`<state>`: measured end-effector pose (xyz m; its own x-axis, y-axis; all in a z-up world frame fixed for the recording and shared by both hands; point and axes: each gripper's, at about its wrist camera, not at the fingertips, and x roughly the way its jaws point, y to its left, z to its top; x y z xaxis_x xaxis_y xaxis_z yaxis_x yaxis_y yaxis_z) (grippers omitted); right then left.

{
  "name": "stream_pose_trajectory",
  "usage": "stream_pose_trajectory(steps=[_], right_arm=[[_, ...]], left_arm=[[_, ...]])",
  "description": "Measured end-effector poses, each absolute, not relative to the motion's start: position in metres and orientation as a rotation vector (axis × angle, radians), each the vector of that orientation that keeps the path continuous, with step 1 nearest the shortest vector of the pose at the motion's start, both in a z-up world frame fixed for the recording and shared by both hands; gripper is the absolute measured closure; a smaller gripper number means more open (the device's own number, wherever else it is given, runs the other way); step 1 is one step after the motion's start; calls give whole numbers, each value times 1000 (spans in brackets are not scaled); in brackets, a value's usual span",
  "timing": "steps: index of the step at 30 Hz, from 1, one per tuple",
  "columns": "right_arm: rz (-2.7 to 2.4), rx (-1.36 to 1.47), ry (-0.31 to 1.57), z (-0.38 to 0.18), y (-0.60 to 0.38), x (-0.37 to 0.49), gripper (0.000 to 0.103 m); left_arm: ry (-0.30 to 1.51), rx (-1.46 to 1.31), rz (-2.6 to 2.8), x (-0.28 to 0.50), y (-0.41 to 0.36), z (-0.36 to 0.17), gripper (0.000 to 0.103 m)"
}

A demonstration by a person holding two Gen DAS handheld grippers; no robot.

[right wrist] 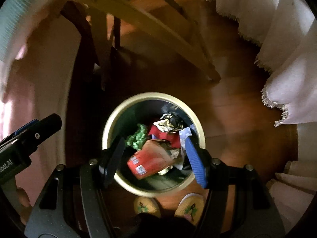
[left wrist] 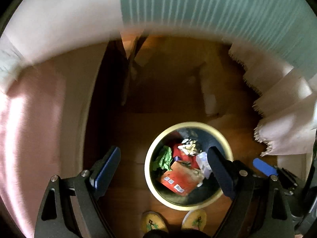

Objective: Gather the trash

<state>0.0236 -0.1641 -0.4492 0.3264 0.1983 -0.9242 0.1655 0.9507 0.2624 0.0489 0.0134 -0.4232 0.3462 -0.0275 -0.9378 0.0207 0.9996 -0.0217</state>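
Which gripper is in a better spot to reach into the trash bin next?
Probably the right gripper: its open jaws frame the bin and the red carton directly. The left gripper, also open and empty, sits off to the bin's side, toward bare floor.

A bin [right wrist: 153,97] stands on the floor [right wrist: 233,107], just ahead of the person's two slippers [right wrist: 147,206]. In the bin a box [right wrist: 150,160] lies on top toward the near side, with a crumpled bag [right wrist: 138,136] to its left and crumpled wrappers [right wrist: 170,124] behind it. Chair legs [right wrist: 158,29] stand beyond the bin. A fringed cloth [right wrist: 287,91] hangs to the right, a bed [left wrist: 39,119] lies to the left.
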Motion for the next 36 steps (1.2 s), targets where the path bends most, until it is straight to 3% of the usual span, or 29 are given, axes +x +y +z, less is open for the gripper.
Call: stream_pose_trajectory(steps=[24,36], right_arm=[[76,252,1007,-50,-168,-9,42],[76,208,871,72,-174,-25,42]], left_arm=[[991,-27,-58,14,9,-49,13],[905,-31,-39,-19,2,53,13]])
